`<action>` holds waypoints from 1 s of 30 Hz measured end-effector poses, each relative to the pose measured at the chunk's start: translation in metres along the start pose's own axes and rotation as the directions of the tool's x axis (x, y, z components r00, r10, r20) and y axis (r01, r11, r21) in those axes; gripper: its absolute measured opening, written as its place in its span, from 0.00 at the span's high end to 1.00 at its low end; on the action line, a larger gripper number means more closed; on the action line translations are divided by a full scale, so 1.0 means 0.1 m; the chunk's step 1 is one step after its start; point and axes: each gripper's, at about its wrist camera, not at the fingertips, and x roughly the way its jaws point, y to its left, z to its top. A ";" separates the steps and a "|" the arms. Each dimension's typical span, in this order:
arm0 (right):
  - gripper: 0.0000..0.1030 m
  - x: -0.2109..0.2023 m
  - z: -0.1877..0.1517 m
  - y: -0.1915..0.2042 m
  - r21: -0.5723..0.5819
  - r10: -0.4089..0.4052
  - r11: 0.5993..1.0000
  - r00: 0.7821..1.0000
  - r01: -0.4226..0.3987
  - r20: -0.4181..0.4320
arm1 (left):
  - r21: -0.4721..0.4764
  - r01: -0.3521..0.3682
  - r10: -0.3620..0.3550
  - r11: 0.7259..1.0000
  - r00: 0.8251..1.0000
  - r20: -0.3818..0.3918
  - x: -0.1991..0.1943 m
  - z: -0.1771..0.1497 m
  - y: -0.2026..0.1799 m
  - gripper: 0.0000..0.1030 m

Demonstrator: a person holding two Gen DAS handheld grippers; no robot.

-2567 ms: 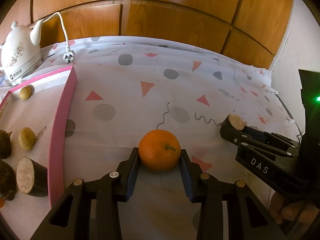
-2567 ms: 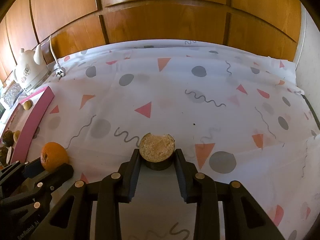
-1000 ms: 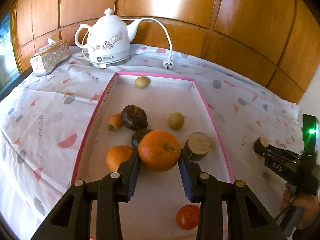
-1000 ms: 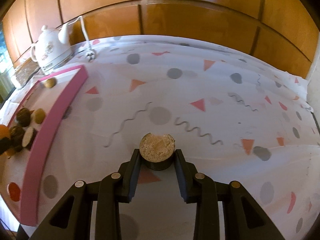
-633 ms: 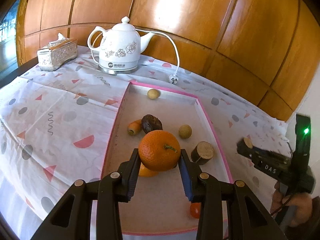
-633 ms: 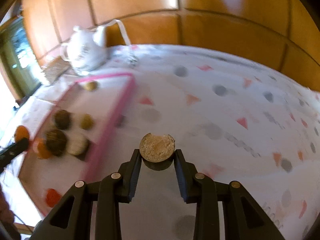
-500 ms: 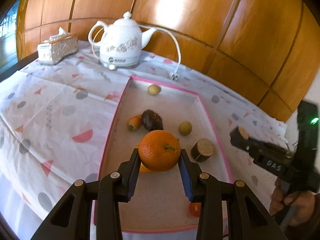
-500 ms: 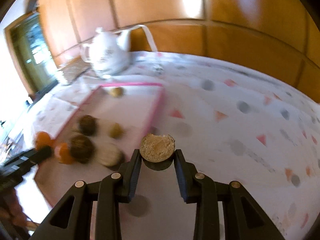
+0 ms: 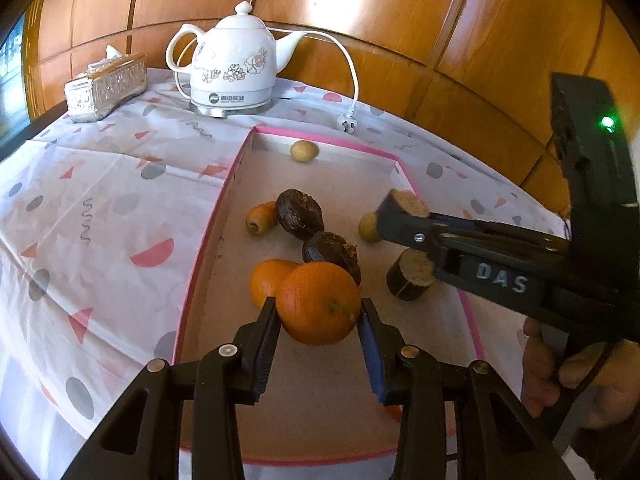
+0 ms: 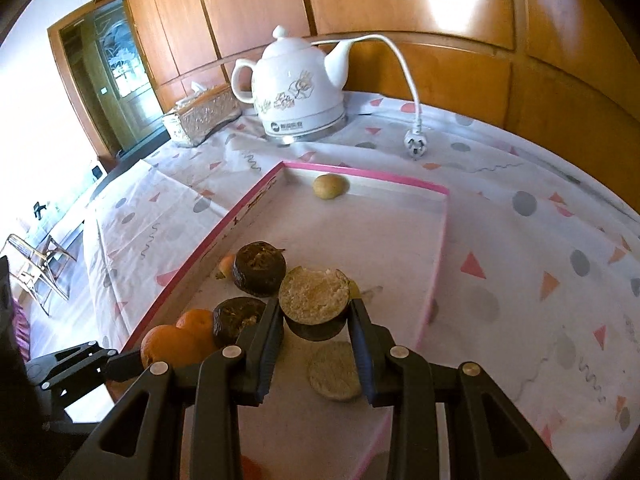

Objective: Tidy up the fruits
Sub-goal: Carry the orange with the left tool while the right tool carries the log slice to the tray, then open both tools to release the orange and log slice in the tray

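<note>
- Left gripper is clamped on an orange, fruit seated between both pads, held above the pink-rimmed tray.
- Right gripper is closed on a dark-skinned cut fruit (pale cut face up), over the tray's right half.
- Below: second orange, two dark fruits, a cut piece; far half of tray floor bare except one small yellow fruit.
- Patterned tablecloth; white kettle, tissue box, wood panelling behind.
</note>
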 end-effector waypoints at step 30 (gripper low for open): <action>0.70 0.04 -0.04 -0.07 0.014 -0.020 1.000 1.000 0.020 -0.019 | -0.001 -0.168 0.167 0.986 0.977 0.136 -0.15 0.18 0.00 0.41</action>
